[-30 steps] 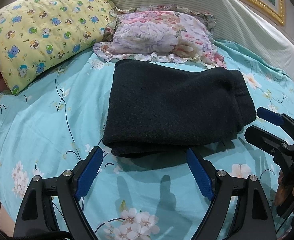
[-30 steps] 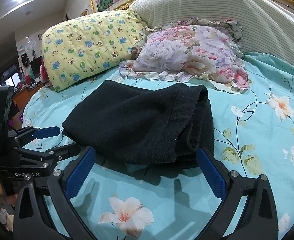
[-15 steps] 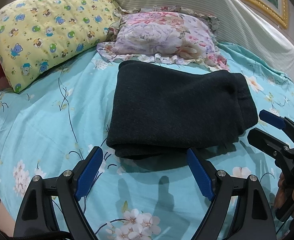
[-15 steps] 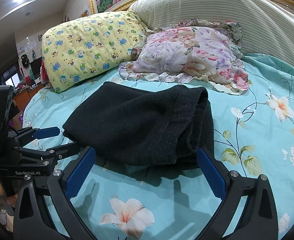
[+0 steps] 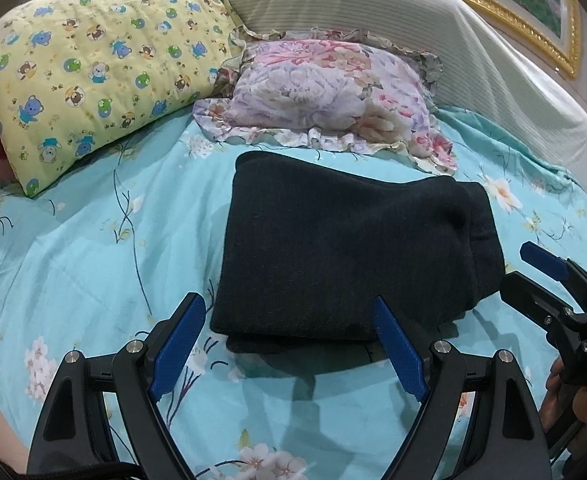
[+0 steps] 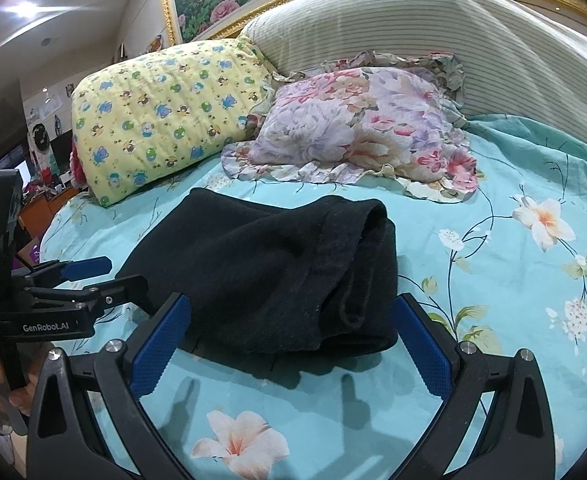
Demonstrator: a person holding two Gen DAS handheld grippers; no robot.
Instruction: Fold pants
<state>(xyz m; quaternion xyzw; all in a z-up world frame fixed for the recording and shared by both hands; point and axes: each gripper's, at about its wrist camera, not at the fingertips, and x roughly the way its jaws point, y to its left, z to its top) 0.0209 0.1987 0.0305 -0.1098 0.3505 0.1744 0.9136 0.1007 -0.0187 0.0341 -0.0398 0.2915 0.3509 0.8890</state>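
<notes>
The dark pants lie folded into a thick rectangle on the turquoise floral bed sheet; they also show in the right wrist view. My left gripper is open and empty, just short of the pants' near edge. My right gripper is open and empty at the pants' near right corner. The right gripper shows at the right edge of the left wrist view, and the left gripper at the left of the right wrist view.
A yellow cartoon-print pillow and a floral ruffled pillow lie behind the pants. A striped cream cover drapes over the headboard. The room's clutter is visible beyond the bed's left edge.
Both grippers have drawn back slightly from the pants and stayed open. The pants have not moved.
</notes>
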